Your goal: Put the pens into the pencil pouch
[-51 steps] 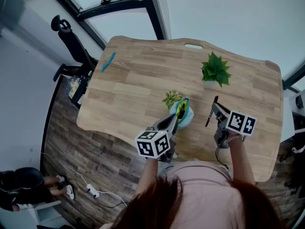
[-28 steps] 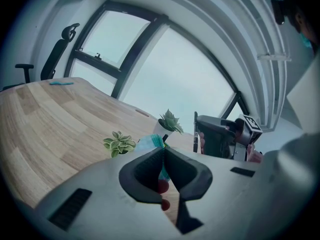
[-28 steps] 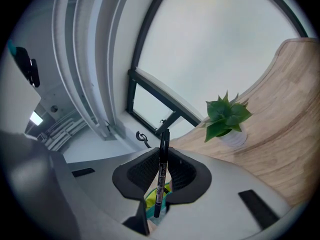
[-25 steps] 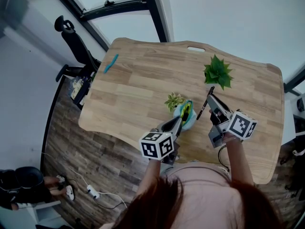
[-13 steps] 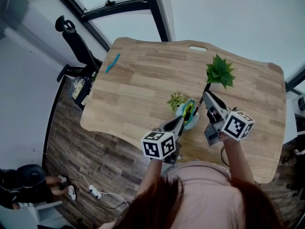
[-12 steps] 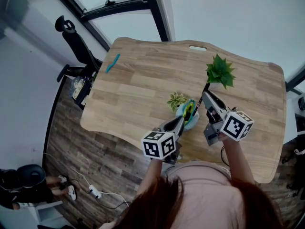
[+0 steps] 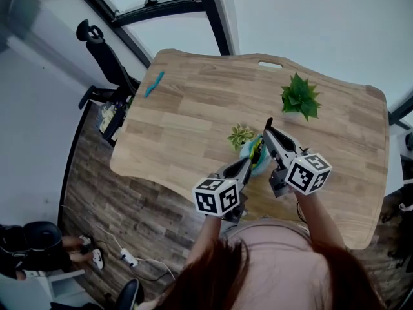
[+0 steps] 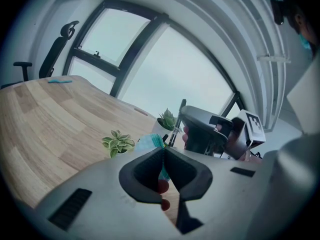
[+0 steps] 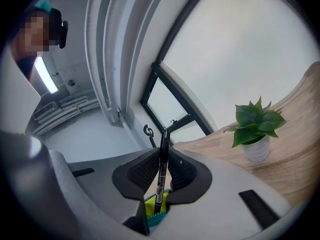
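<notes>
Both forearms reach out from the person's body over the near edge of the table (image 7: 187, 115). The left gripper (image 7: 247, 165) tilts downward, its jaws clenched on the teal rim of the pencil pouch (image 7: 257, 160). The right gripper (image 7: 271, 136) lies about level just beside it, and its jaws clamp a black pen (image 9: 161, 176) that stands upright across them.

The table is pale wood with rounded corners, set on dark plank flooring (image 7: 84, 166) below dark-framed windows. A black office chair (image 7: 97, 50) stands at its far left corner. A large potted plant (image 7: 299, 97) sits to the right and a small plant (image 7: 240, 135) just behind the pouch. What looks like a teal pen (image 7: 153, 83) lies near the far left edge.

The pouch stands near the front edge, its mouth open on a yellow-green lining. The black pen's lower tip hangs at that mouth; whether it is inside is hard to tell.
</notes>
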`<state>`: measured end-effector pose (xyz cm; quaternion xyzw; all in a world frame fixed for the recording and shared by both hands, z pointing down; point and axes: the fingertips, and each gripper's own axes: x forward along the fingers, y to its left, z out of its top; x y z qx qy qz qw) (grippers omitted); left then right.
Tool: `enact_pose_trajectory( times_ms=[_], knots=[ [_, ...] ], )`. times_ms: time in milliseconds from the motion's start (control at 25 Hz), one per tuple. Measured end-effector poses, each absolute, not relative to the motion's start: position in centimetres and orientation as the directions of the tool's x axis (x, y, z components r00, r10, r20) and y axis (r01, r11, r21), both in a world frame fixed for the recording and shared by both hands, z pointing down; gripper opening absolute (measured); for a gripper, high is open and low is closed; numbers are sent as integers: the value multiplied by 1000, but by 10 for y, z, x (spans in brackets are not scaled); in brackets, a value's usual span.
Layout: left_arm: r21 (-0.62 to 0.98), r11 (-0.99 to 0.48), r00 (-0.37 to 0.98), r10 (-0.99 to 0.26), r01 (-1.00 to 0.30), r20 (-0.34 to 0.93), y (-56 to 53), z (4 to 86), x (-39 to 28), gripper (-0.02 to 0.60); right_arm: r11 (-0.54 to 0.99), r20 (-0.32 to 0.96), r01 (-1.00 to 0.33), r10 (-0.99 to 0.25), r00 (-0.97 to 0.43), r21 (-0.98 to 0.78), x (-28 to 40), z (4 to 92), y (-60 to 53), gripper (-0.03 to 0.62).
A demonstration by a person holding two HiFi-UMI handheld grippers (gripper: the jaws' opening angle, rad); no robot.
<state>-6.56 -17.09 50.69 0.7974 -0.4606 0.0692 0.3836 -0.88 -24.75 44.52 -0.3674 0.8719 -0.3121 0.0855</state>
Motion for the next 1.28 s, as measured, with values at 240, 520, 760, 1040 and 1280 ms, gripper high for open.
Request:
enact_pose_trajectory(
  times_ms=[240, 520, 760, 1040, 1280],
  knots=[
    [553, -274, 563, -685, -787, 461, -172, 507, -65, 12, 579, 127, -615, -665, -736, -535, -20, 461, -238, 44],
    [556, -269, 560, -690, -787, 459, -172, 508, -66, 12, 660, 190, -635, -618, -763, -401, -33, 472, -223, 44],
    [556, -268, 559, -692, -787, 457, -172, 507, -67, 12, 717, 260, -630, -574, -777, -298, -44, 482, -211, 46],
    [560, -264, 557, -697, -785, 453, -172, 508, -69, 12, 742, 337, -613, -523, -783, -271, -52, 496, -202, 48],
    [557, -249, 544, -700, -792, 462, -173, 512, -71, 12, 755, 400, -613, -500, -768, -234, -53, 508, -200, 49]
  ],
)
